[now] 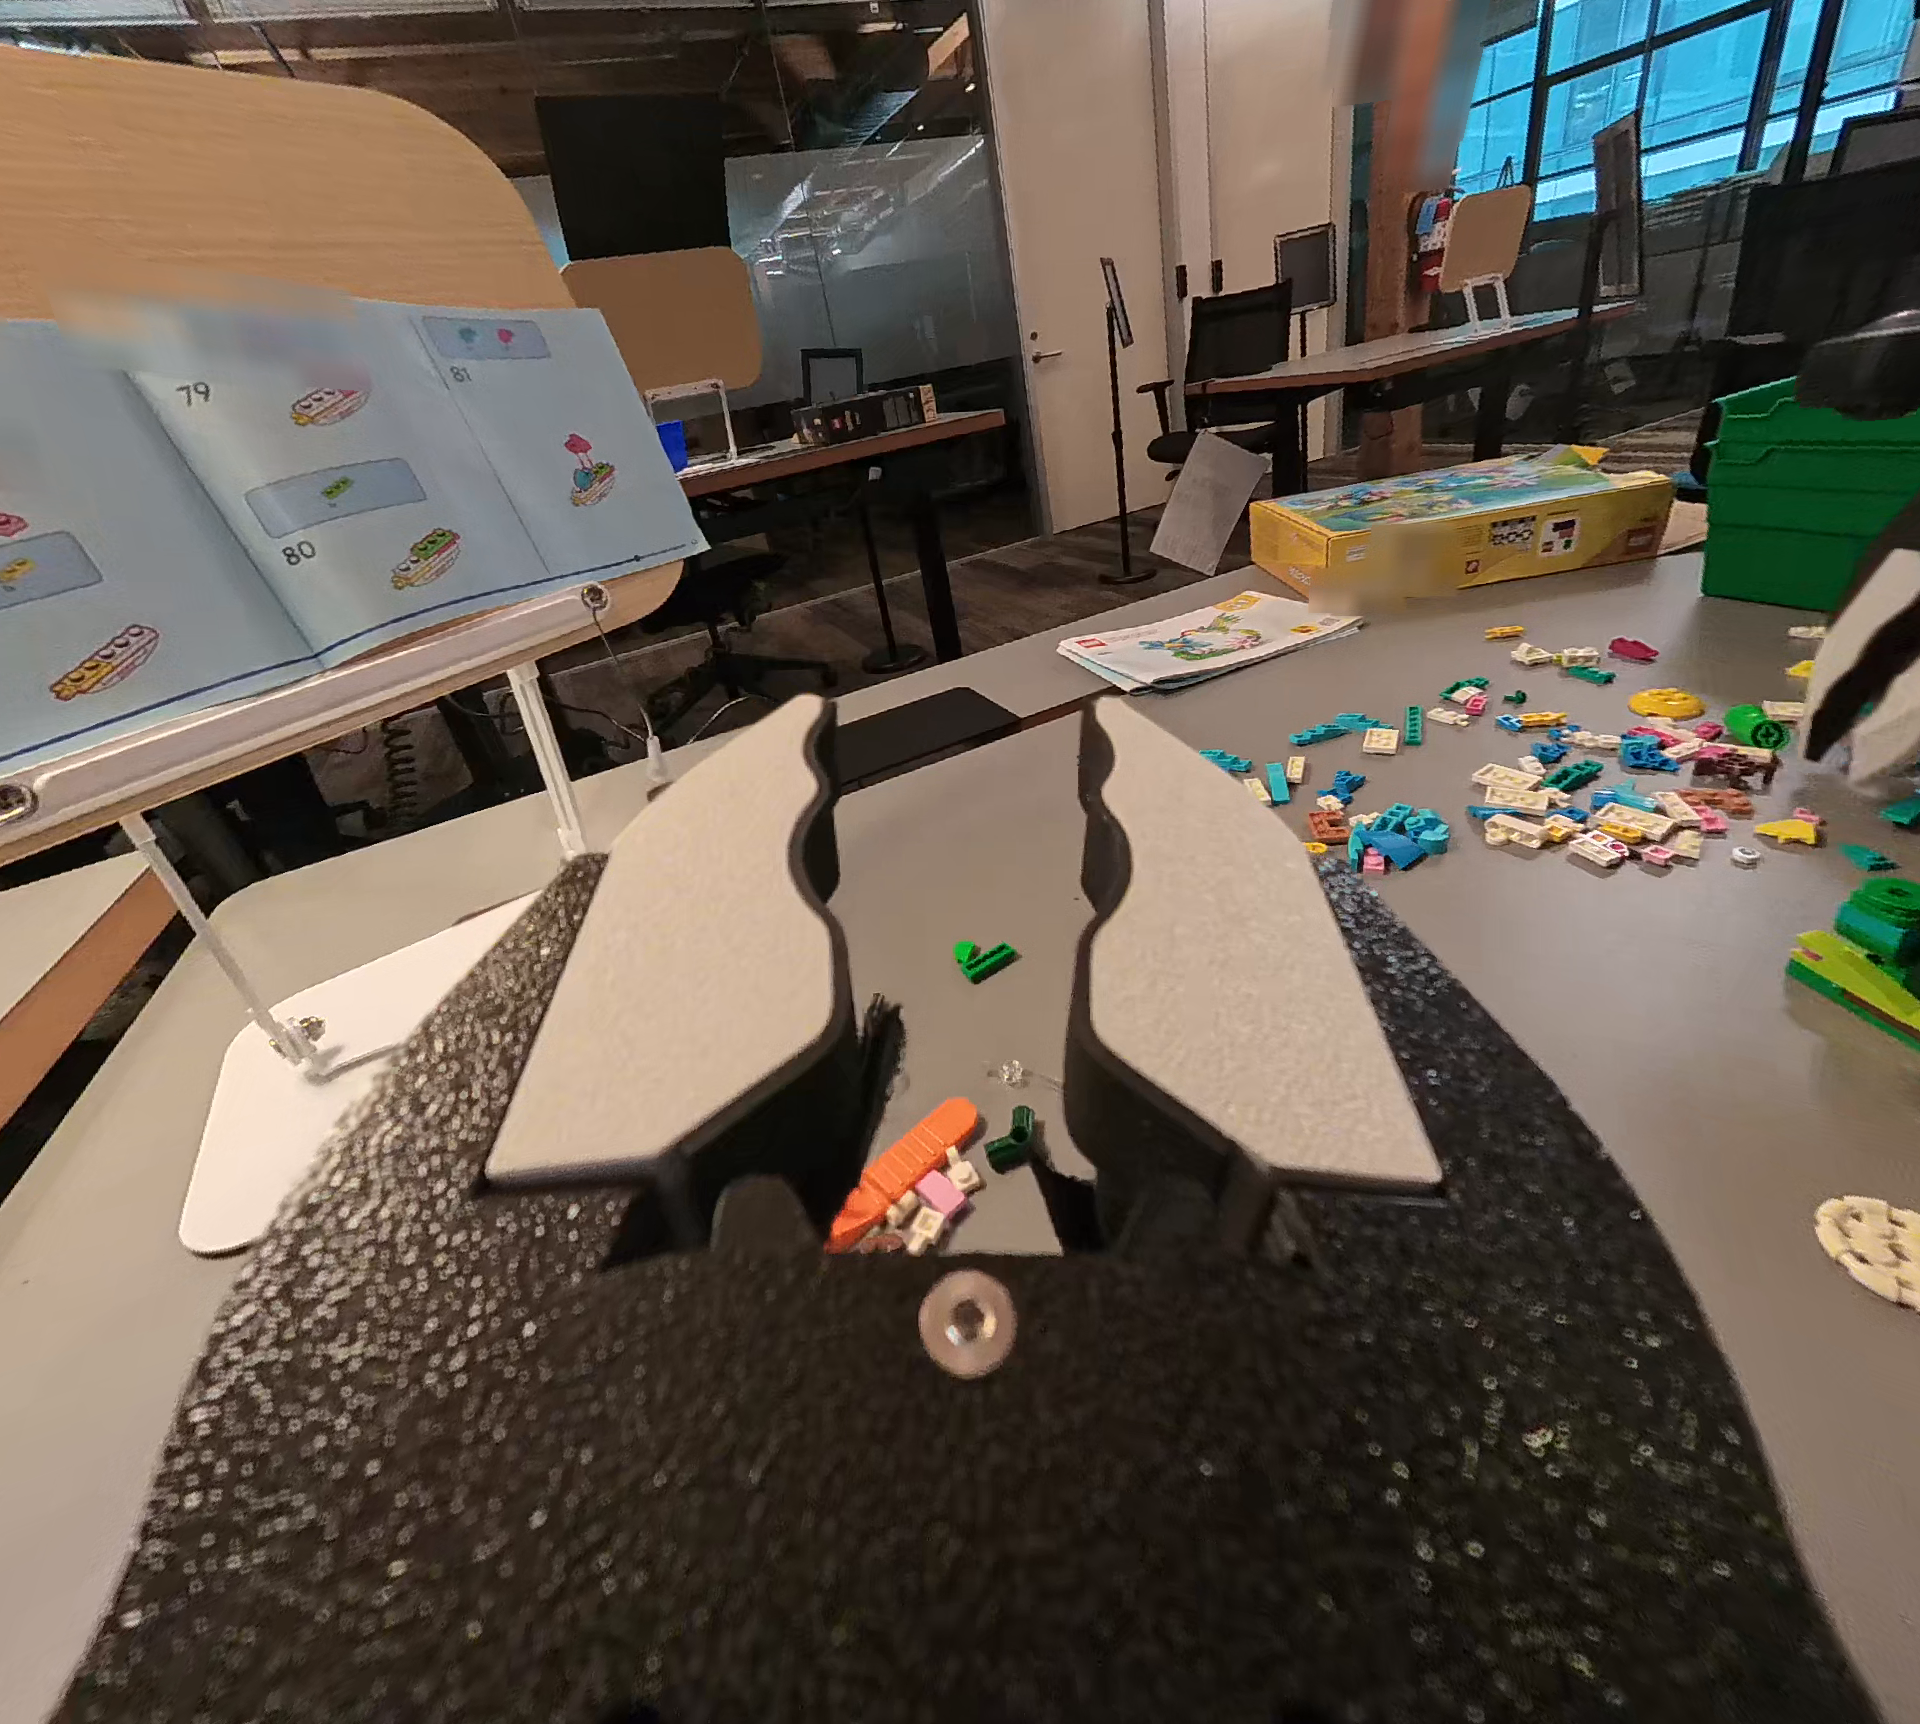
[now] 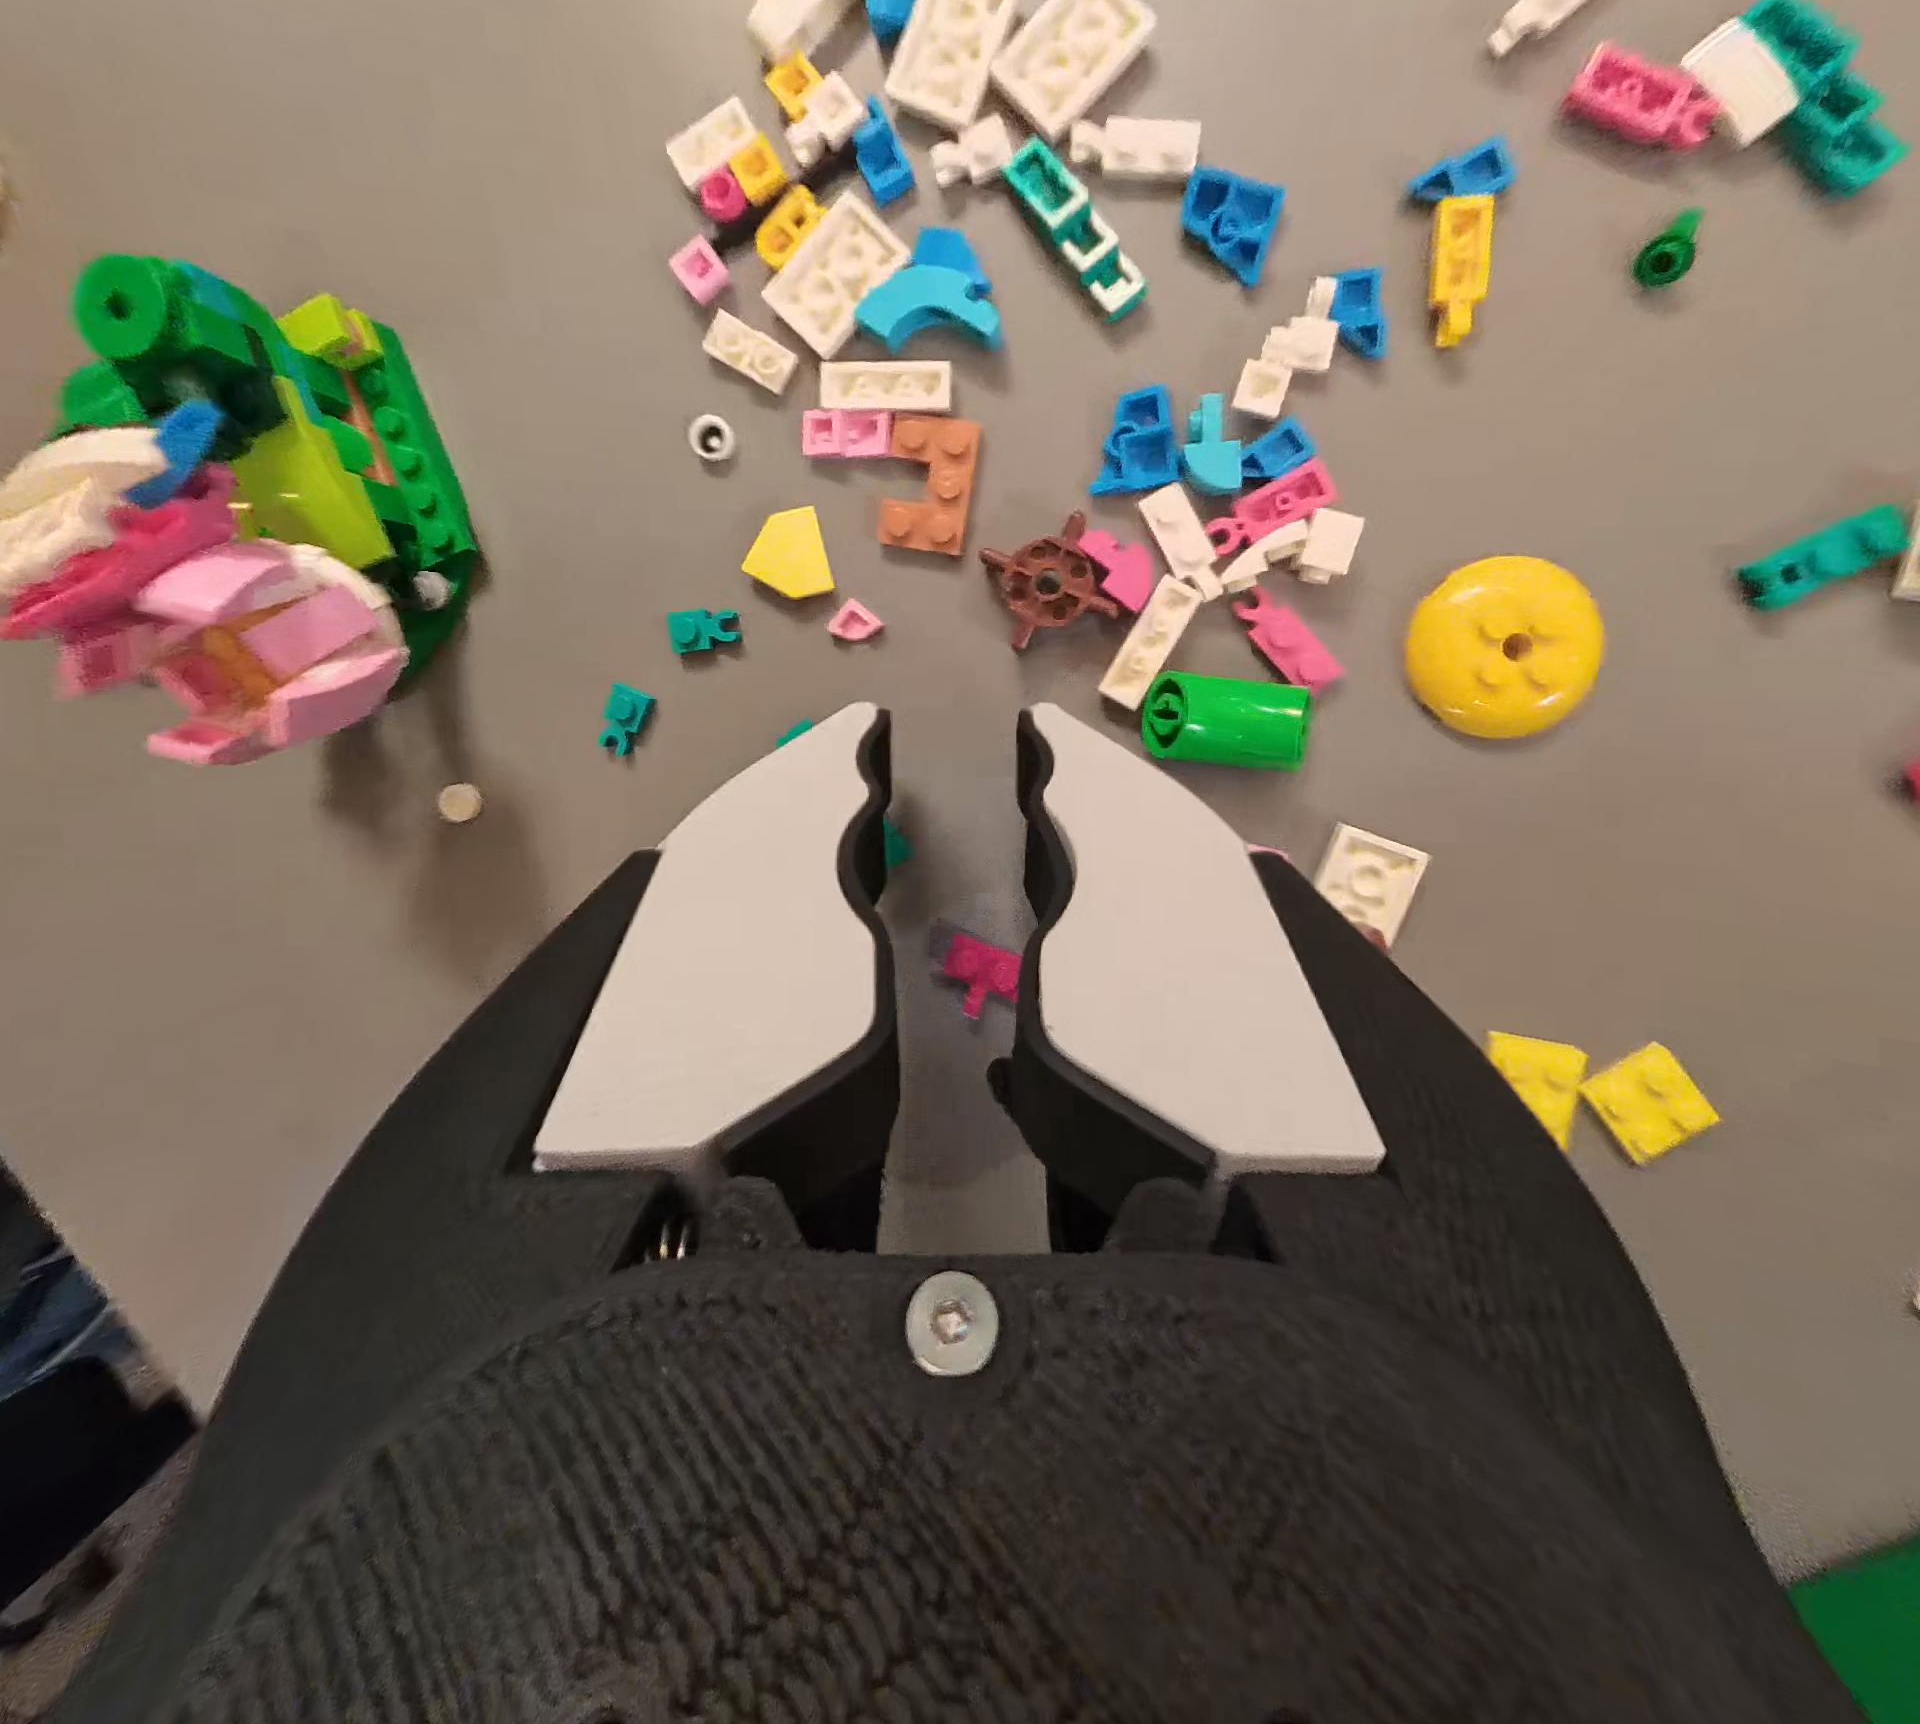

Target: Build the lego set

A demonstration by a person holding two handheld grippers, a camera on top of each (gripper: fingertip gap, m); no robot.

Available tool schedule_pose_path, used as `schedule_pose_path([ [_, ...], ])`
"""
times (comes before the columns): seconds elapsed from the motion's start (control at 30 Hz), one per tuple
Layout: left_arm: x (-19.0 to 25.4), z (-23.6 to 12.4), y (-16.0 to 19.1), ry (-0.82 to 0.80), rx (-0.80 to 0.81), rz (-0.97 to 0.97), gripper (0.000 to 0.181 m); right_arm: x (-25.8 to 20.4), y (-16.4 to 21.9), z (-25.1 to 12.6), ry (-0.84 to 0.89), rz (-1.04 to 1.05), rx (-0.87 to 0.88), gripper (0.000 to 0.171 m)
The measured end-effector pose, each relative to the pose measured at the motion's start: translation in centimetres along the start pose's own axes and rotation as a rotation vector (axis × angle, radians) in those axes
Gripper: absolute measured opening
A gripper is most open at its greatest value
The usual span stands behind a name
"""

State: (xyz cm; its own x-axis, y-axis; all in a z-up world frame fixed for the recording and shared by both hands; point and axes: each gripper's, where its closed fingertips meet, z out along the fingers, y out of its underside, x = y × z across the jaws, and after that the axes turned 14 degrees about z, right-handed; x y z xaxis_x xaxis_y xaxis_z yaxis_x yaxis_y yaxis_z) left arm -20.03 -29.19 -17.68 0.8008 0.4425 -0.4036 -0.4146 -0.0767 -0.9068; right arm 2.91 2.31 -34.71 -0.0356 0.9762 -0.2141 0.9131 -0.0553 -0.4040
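My left gripper [image 1: 956, 718] is open and empty above the grey table [image 1: 1455, 1103]. Below it lie a small green piece [image 1: 985, 959], an orange piece [image 1: 909, 1165] and small pink and white bits [image 1: 940, 1201]. My right gripper [image 2: 953, 718] is open and empty, looking straight down on a scatter of loose bricks [image 2: 1039, 272]. A magenta piece [image 2: 982, 968] lies on the table under its fingers. The partly built green and pink flower model [image 2: 249, 511] stands to its left. The right gripper also shows in the left wrist view [image 1: 1860, 687] over the brick pile [image 1: 1558, 791].
An open instruction booklet [image 1: 312, 511] rests on a wooden stand at the left. A closed booklet [image 1: 1205, 646], the yellow set box [image 1: 1455, 531] and green bins [image 1: 1808, 500] lie at the table's far side. A yellow disc [image 2: 1504, 644] and green cylinder [image 2: 1226, 720] lie right of the right gripper. About 5 cm separates my right fingertips from the magenta piece [image 2: 982, 968].
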Motion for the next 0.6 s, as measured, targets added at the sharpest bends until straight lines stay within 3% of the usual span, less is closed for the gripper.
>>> schedule_pose_path([
  [0.03,0.2,0.1,0.1,0.008,-0.004,-0.002,0.044,0.6,0.1,0.3,0.054,0.000,-0.007,0.022],
  [0.2,1.1,0.7,0.7,0.042,-0.039,0.020,0.044,2.8,-0.7,0.1,0.195,0.050,0.068,0.017],
  [0.4,2.2,1.1,1.1,0.088,-0.059,0.019,0.043,3.1,-1.2,0.7,0.139,0.100,0.074,0.012],
  [0.53,2.7,1.3,1.2,0.109,-0.066,0.011,0.043,3.1,-1.1,0.3,0.180,0.024,0.049,0.007],
  [0.6,3.3,1.5,1.0,0.134,-0.059,-0.003,0.043,2.6,-2.1,-0.9,0.239,-0.075,0.120,0.007],
])
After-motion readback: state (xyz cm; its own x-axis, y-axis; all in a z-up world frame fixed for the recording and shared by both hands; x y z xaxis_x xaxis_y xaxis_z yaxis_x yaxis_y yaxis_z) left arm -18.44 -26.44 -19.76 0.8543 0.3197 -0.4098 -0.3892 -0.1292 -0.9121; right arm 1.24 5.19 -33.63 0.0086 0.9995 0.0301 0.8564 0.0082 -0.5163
